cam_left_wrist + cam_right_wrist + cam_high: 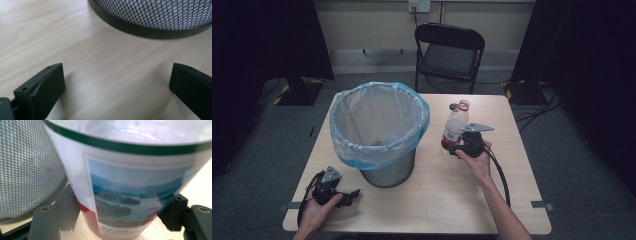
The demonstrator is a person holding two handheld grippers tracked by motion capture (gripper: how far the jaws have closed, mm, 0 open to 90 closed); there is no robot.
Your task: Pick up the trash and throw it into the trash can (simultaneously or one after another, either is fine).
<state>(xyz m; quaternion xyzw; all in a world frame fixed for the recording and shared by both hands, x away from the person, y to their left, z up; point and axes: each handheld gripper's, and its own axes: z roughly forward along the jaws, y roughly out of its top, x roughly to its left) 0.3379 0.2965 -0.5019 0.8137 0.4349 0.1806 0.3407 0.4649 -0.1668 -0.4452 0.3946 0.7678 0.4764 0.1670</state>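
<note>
Presently, the right gripper (451,148) stands at about 3 o'clock on the surface (437,195), its jaws set around the lower body of a clear plastic bottle (455,125). In the right gripper view the bottle (130,185) sits between both jaws, its scenic label with green band and red base facing the camera — the jaws lie against its sides, closed on it at a wide setting. The bottle stands upright in the high view, its pink-rimmed mouth uppermost, and a small dark cap (453,106) lies on the surface just beside that mouth, at roughly 1 o'clock. The person's right hand (475,162) holds the gripper body from behind, cable trailing toward the near edge.

The left gripper (353,194) rests at about 7 o'clock, low near the surface, held in the left hand (319,207). In the left gripper view its jaws stand wide apart with bare wood grain between them — nothing is held. Ahead of them is the dark base ring and mesh wall of the wastebasket (155,17).

The wire-mesh wastebasket (387,172) occupies the surface at about 10 o'clock to centre, lined with a translucent blue-edged bag (379,120) folded over its rim. It stands between the two grippers, near the bottle but apart from it. A black folding chair (449,52) stands beyond the surface at 12 o'clock.
</note>
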